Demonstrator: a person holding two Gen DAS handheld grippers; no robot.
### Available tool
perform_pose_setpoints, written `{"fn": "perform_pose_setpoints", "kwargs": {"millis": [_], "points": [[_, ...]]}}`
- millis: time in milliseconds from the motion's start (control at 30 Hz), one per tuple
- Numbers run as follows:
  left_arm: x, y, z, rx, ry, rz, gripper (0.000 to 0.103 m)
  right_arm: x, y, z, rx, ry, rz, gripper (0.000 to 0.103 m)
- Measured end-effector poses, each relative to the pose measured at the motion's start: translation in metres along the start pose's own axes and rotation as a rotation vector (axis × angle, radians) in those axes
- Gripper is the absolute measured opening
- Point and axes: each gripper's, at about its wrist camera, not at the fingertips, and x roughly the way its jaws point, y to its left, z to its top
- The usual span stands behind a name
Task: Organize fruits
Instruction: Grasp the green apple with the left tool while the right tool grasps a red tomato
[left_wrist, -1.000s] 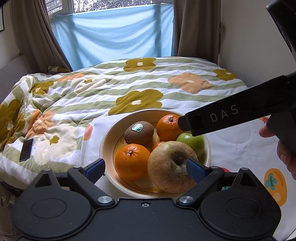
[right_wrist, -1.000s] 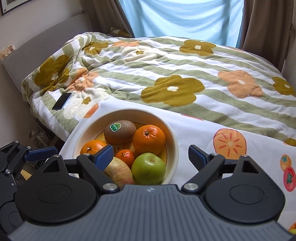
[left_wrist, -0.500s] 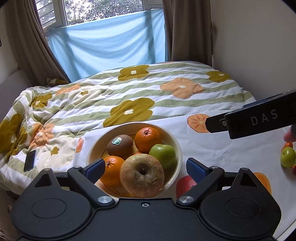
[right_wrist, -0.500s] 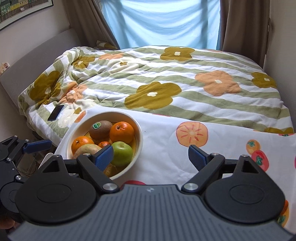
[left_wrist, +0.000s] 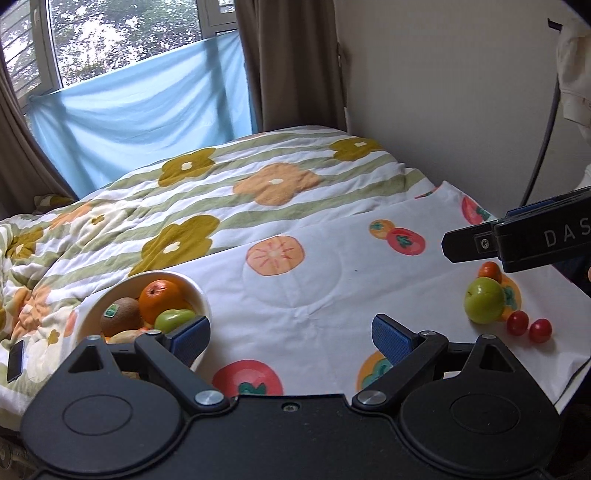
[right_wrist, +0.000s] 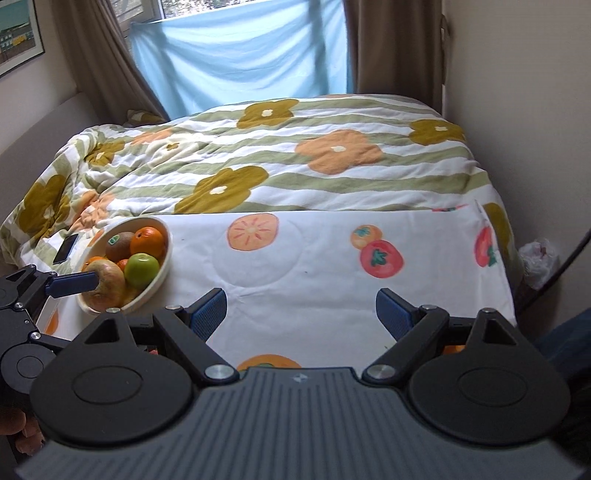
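A home bedroom: a bed under a floral quilt (right_wrist: 280, 162) (curtained window (left_wrist: 122, 48) behind it).

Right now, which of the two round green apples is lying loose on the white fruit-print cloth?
The green apple beside the two red cherry tomatoes; the other green apple sits inside the cream bowl.
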Motion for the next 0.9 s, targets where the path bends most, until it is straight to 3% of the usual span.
{"fn": "perform_pose_setpoints", "kwargs": {"millis": [400,600,767,900], "points": [[0.037,-0.078,0.015,0.194,-0.012,-0.245,0.096,-0.028,-0.089,-0.067,0.235,0.040,-0.188,0.102],[0.062,-0.099,0.022,0.272,0.002,-0.332,0.096,-0.019,-0.098,-0.099,0.307,0.088,-0.254,0.099],[0.078,-0.117,0.023,0.329,0.021,-0.389,0.095,-0.007,-0.096,-0.116,0.343,0.116,-0.290,0.088],[0.091,-0.129,0.025,0.364,0.049,-0.423,0.094,-0.001,-0.097,-0.121,0.368,0.123,-0.316,0.085]]}}
